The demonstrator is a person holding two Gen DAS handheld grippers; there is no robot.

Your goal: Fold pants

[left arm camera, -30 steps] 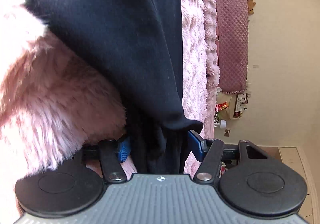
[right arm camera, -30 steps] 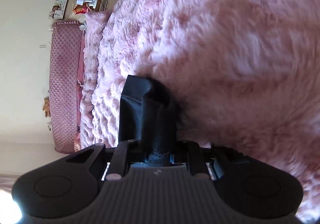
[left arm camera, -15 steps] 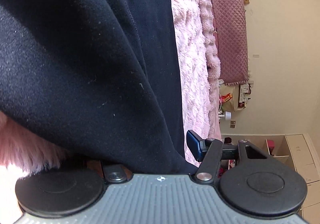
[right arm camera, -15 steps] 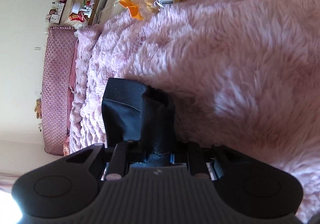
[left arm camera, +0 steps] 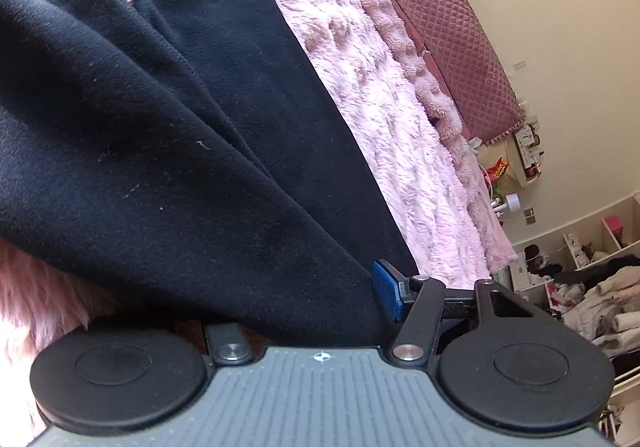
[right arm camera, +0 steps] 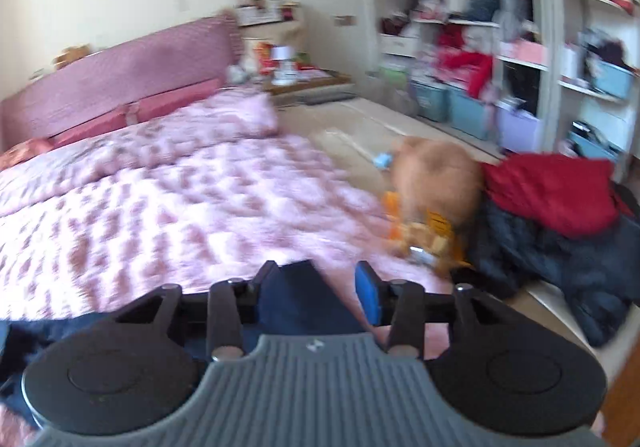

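The dark navy fleece pants [left arm camera: 168, 135] are seen spread in soft folds over the fluffy pink bed blanket [left arm camera: 384, 95], filling most of the left wrist view; one long straight edge of the cloth runs diagonally across the blanket toward the left claw [left arm camera: 304, 303]. The left claw is held wide apart. Its blue right pad [left arm camera: 387, 291] is shown bare and just beside the hem of the pants, while the other finger is hidden beneath the draped cloth, so it cannot be told whether any fabric is pressed there; no grip is seen.

In the blurred right wrist view, the right claw [right arm camera: 316, 287] is seen part-way open, its jaws having just been opening. A fold of the pants [right arm camera: 296, 299] lies between the fingers, against the left finger, and the blue right pad [right arm camera: 370, 297] is separated from the cloth by a visible gap, so the fabric is not clamped. More of the dark cloth is seen low at the left edge of that view. Beyond, the quilted pink headboard [right arm camera: 120, 75], a brown plush toy [right arm camera: 436, 175], a heap of red and dark clothes [right arm camera: 552, 207] and cluttered white shelves [right arm camera: 540, 47] are visible.
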